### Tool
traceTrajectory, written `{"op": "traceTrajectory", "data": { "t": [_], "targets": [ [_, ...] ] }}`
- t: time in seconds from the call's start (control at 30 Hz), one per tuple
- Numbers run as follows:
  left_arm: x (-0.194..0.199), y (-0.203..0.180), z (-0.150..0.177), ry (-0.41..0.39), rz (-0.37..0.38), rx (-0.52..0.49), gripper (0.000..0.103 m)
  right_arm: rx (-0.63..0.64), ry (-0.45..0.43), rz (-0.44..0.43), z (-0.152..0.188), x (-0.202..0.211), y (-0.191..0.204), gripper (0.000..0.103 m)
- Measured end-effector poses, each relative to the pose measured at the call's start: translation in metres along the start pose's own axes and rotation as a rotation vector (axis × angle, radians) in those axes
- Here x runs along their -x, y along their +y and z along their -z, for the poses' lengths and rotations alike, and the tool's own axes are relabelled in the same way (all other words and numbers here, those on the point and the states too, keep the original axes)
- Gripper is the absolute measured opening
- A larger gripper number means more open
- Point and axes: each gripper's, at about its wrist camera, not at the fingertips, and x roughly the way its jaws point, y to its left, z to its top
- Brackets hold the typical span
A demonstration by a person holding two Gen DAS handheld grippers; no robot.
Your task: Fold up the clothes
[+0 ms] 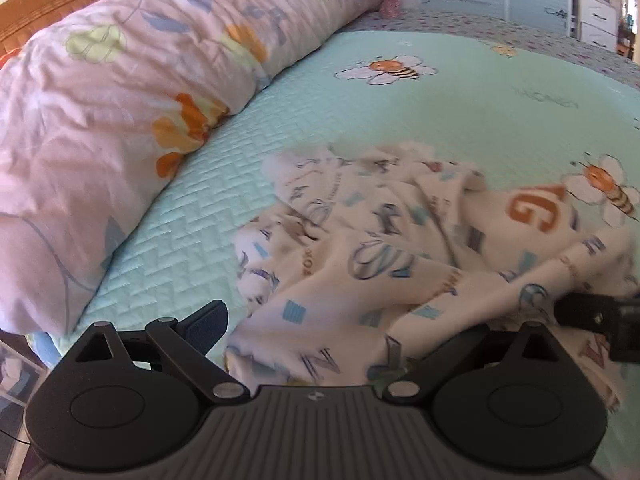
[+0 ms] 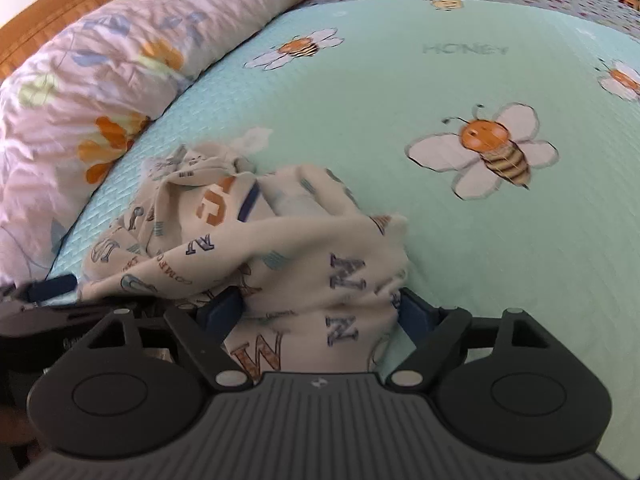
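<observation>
Letter-print garment lies crumpled on the bed, no fold made; all folding remains. Right gripper fingers straddle the cloth, its grip uncertain. Left gripper fingers stand released, cloth between them.

i'm looking at a bedroom in a home. a bed fills both views, spread with a pale green quilted cover printed with cartoon bees and the word "honey". a rumpled pink floral duvet lies along its left side against a wooden headboard. white drawers stand at the far right.
</observation>
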Motion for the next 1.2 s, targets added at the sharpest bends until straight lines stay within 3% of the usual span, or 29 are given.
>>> {"op": "traceTrajectory", "data": {
  "t": [0.1, 0.2, 0.3, 0.33, 0.37, 0.4, 0.47, 0.57, 0.77, 0.97, 1.2],
  "targets": [
    [-0.016, 0.004, 0.001, 0.029, 0.02, 0.045, 0.102, -0.017, 0.044, -0.003, -0.01, -0.018, 0.001, 0.093],
    [-0.025, 0.006, 0.009, 0.029, 0.031, 0.112, 0.103, -0.024, 0.022, -0.014, -0.007, -0.027, 0.001, 0.101],
    [-0.022, 0.001, 0.01, 0.023, 0.021, 0.094, 0.103, 0.027, -0.012, -0.024, -0.003, -0.027, 0.008, 0.086],
    [-0.021, 0.0, 0.008, 0.021, 0.036, 0.078, 0.098, 0.025, -0.017, -0.048, -0.003, -0.025, 0.008, 0.073],
    [-0.02, -0.001, 0.007, 0.017, 0.059, 0.062, 0.083, 0.023, -0.023, -0.068, -0.004, -0.023, 0.009, 0.058],
    [-0.017, -0.001, 0.005, 0.014, 0.09, 0.057, 0.074, 0.022, -0.03, -0.077, -0.004, -0.019, 0.01, 0.052],
    [-0.008, -0.006, 0.002, 0.009, 0.134, 0.048, 0.034, 0.02, -0.045, -0.095, -0.005, -0.012, 0.011, 0.039],
    [0.003, -0.015, 0.0, -0.001, 0.154, 0.045, 0.021, 0.015, -0.069, -0.121, -0.007, -0.001, 0.012, 0.034],
    [0.051, -0.026, -0.005, -0.069, 0.283, 0.078, 0.017, 0.002, -0.161, -0.131, -0.006, 0.048, -0.003, 0.031],
    [0.12, -0.054, -0.016, -0.17, 0.418, 0.035, 0.017, -0.034, -0.265, -0.118, -0.005, 0.12, -0.035, 0.031],
    [0.179, -0.099, -0.013, -0.222, 0.557, -0.066, 0.018, -0.054, -0.378, -0.084, 0.016, 0.209, -0.077, 0.031]
  ]
}}
